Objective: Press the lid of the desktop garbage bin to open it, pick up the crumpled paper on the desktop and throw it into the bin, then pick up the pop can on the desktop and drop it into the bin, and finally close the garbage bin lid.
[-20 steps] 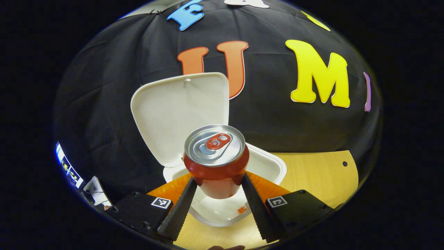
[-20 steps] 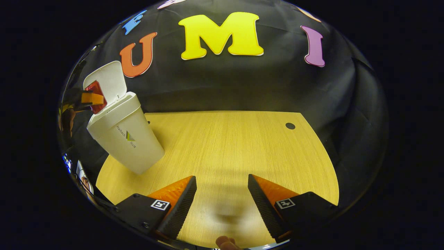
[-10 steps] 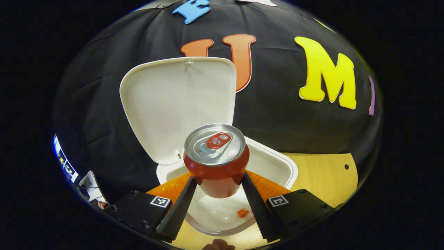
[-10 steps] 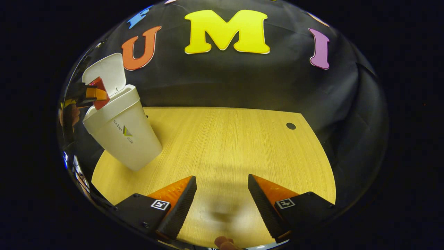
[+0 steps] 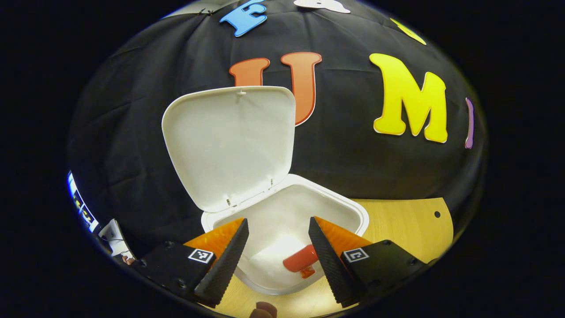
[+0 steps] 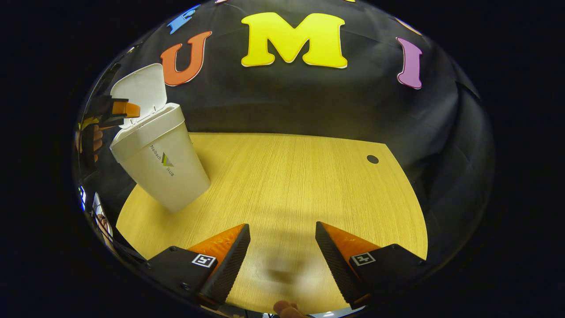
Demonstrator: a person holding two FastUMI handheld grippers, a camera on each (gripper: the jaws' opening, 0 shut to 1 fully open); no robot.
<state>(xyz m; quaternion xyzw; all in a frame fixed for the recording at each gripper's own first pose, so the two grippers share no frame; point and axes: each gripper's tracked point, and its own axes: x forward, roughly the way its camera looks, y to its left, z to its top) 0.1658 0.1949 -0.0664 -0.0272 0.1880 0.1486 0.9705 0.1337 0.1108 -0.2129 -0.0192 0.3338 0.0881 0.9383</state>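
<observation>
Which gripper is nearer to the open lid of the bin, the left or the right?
Left. The left gripper hovers open over the bin's mouth, just before the raised lid. The right gripper is open over the table, well away from the bin.

Recording booth, black cloth wall (image 6: pixel 282 106) draped behind a light wooden desktop (image 6: pixel 282 185) with cable hole (image 6: pixel 372 159)

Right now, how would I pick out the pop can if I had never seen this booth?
Find the wooden table and the white bin at its far left corner, its lid standing open. Look down inside: the can is the red shape lying on its side beside pale crumpled paper.
</observation>
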